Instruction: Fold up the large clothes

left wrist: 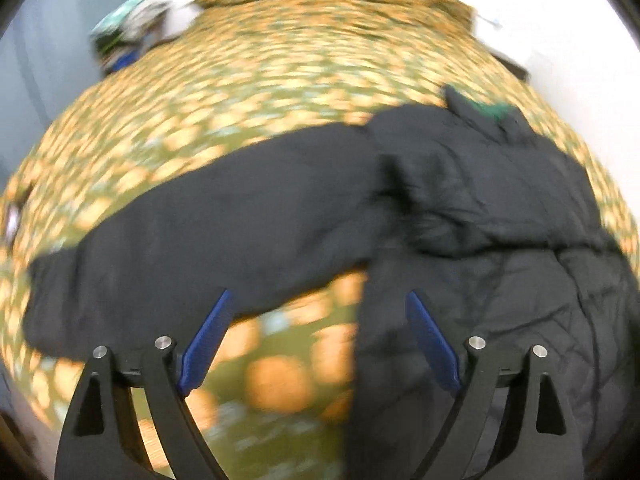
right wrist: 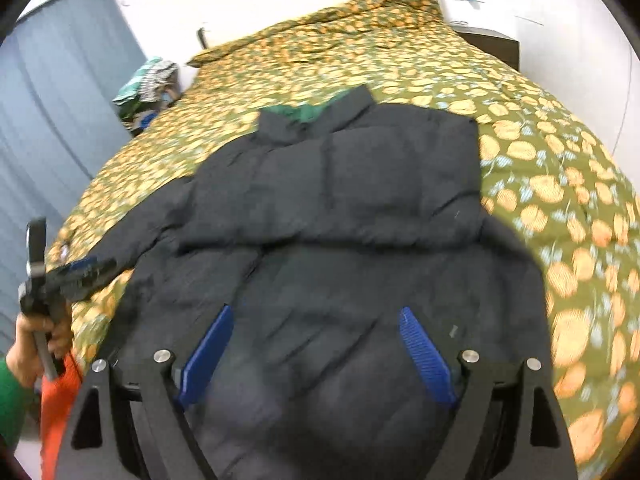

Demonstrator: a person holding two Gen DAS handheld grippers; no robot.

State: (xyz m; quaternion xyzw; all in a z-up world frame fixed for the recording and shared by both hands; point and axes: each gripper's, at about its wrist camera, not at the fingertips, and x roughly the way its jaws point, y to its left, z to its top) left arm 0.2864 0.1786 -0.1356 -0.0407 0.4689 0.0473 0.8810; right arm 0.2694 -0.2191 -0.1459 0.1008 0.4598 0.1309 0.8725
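Observation:
A black puffer jacket (right wrist: 340, 208) with a green collar lining (right wrist: 308, 114) lies on a bed with a green and orange flowered cover (right wrist: 540, 168). Its right side is folded in; its left sleeve (left wrist: 180, 232) stretches out to the left. My left gripper (left wrist: 318, 304) is open and empty, just above the bed under the sleeve near the armpit. It also shows in the right wrist view (right wrist: 80, 272), at the far left in a hand. My right gripper (right wrist: 316, 320) is open and empty above the jacket's lower body.
A pile of green and white clothes (right wrist: 150, 80) lies at the bed's far left. A blue-grey curtain (right wrist: 52, 120) hangs on the left. A dark bedside cabinet (right wrist: 496, 44) stands at the far right. White walls lie behind.

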